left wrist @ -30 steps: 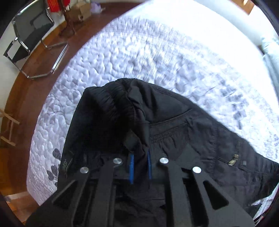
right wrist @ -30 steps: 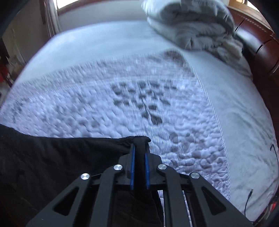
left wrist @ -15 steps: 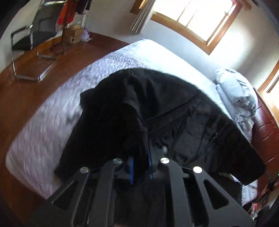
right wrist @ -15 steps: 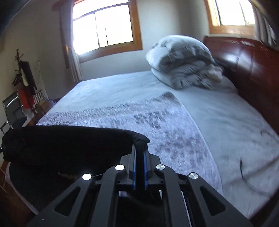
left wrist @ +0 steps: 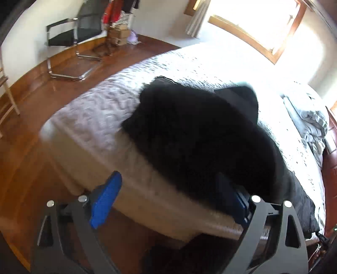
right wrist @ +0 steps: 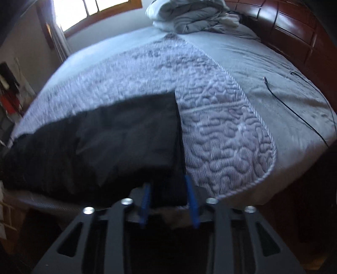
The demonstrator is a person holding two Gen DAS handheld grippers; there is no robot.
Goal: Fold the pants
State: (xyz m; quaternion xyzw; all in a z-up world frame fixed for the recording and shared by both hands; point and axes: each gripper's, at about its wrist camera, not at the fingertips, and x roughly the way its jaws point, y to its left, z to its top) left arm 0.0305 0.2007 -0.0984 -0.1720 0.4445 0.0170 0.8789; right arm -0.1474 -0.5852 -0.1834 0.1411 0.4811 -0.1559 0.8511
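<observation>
The black pants (left wrist: 200,134) lie in a rumpled heap on the quilted bed (left wrist: 101,109), near its front edge. In the right wrist view the pants (right wrist: 118,139) lie flat with a straight edge on the right. My left gripper (left wrist: 168,196) is wide open and empty, pulled back off the bed edge; its right finger is close to the cloth. My right gripper (right wrist: 168,202) is partly open, its blue fingers (right wrist: 145,202) on either side of the pants' near corner without pinching it.
A folded grey duvet (right wrist: 189,14) sits at the head of the bed by the dark wooden headboard (right wrist: 294,35). A black cable (right wrist: 294,105) lies on the sheet at right. A chair (left wrist: 69,38) and boxes stand on the wooden floor (left wrist: 31,109).
Both grippers were shut on the pants and held them up. Now both have opened and let go. The pants lie on the bed, and both grippers have drawn back towards the bed's edge.
</observation>
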